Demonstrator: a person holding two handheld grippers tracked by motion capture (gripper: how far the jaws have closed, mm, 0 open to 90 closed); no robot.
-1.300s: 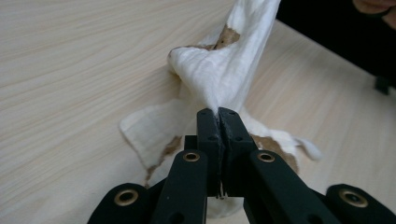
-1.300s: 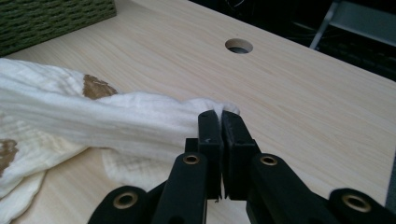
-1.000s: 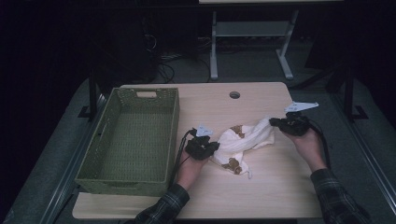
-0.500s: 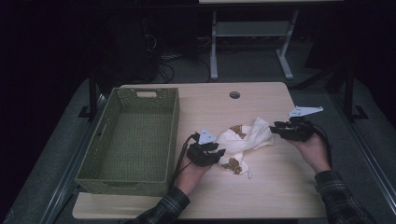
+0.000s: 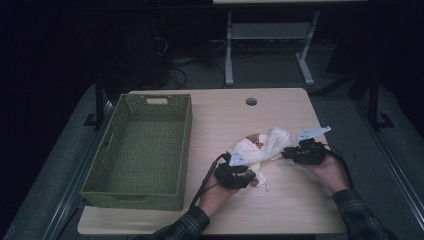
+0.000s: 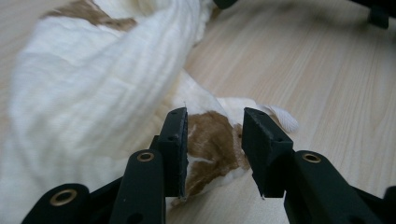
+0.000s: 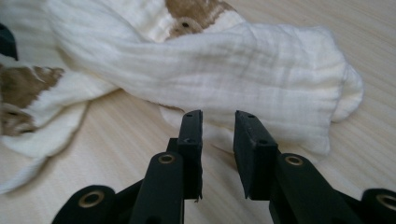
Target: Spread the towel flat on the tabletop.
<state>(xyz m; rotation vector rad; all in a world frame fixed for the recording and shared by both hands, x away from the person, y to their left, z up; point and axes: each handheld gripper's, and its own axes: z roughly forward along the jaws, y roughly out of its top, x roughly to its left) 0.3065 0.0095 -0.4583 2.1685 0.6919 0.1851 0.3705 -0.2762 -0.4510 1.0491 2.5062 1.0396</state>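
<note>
- Now my left gripper [image 6: 212, 149] has jaws apart, just opened, cloth [image 5: 260, 150] corner between them, unpinched.
- Right gripper [image 7: 217, 149] narrow, lately closing, nothing gripped.
- Cloth bunched on table [image 5: 280, 210], right of basket [image 5: 145, 150].

Green woven basket [image 5: 142, 150] stands on the wooden table [image 5: 280, 210], left of the table's round cable hole [image 5: 251, 101].

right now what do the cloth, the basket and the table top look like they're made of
Cloth: soft crinkled cotton gauze by the look, matte cream with brown prints; fine ribbed wrinkles show.
Basket: woven, olive green; whether wicker or plastic strands is unclear.
Table top: pale wood-grain surface, probably laminate; smooth, with straight streaks.
</note>
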